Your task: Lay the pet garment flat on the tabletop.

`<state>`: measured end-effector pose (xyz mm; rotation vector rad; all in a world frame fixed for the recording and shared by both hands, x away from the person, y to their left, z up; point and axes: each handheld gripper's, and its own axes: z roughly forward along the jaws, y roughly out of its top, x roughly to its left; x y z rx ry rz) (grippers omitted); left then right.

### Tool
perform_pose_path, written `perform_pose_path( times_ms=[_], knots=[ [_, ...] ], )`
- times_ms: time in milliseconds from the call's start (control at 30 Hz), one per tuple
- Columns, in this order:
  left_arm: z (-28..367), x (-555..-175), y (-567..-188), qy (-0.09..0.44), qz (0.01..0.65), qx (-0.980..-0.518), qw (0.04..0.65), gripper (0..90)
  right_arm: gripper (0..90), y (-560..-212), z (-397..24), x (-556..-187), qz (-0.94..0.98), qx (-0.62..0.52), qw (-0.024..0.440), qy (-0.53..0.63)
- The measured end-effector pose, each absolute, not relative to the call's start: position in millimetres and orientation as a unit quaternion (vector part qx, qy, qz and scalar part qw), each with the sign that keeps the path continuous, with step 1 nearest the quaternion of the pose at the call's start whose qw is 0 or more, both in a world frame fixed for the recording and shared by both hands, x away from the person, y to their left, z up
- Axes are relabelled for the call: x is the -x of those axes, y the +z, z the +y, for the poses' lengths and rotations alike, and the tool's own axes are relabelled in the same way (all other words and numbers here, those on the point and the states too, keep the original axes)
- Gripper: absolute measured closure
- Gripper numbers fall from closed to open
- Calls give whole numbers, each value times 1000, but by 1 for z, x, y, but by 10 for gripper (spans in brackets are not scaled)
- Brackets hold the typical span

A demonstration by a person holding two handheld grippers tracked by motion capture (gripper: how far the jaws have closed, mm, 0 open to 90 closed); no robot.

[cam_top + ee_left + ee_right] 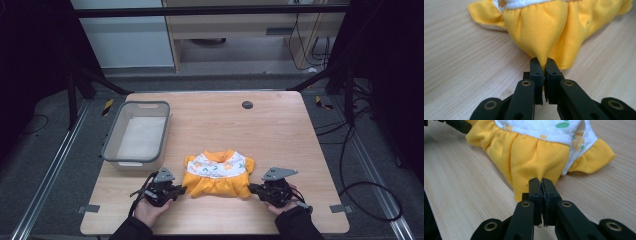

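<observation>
A small yellow dress point(218, 177) with a white flowered top lies flat on the wooden table point(280, 130), near its front edge. My left gripper point(181, 189) is shut on the bottom left corner of the yellow skirt point(541, 32), whose cloth is pinched between the jaws. My right gripper point(251, 188) is shut on the skirt's bottom right corner point(536, 160). The left gripper view shows the pinched hem at the gripper point(543, 65), and the right gripper view shows the same at the right gripper point(541, 182). A hand holds each gripper from the table's front.
A grey plastic basket point(114, 142) stands on the left of the table, just behind the left gripper. A dark round grommet point(247, 104) sits near the far edge. Cables trail on the floor at the right. Bare wood lies behind and right of the dress.
</observation>
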<state>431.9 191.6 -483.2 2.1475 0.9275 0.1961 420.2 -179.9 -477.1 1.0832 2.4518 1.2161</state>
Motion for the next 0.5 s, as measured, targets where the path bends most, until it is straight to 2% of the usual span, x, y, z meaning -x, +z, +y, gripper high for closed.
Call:
perform_pose_path(
  times_ms=[267, 400, 467, 500],
  knots=[
    [207, -403, -457, 51, 355, -828, 431, 861, 871, -453, -191, -399, 810, -356, 89, 457],
    [205, -391, -463, 54, 351, -842, 406, 841, 867, -456, -195, -383, 817, -352, 76, 450],
    [202, -389, -470, 50, 354, -848, 390, 794, 864, -464, -195, -379, 826, -358, 73, 429],
    [200, -389, -474, 55, 357, -850, 383, 736, 859, -468, -195, -380, 830, -361, 71, 419]
  ],
)
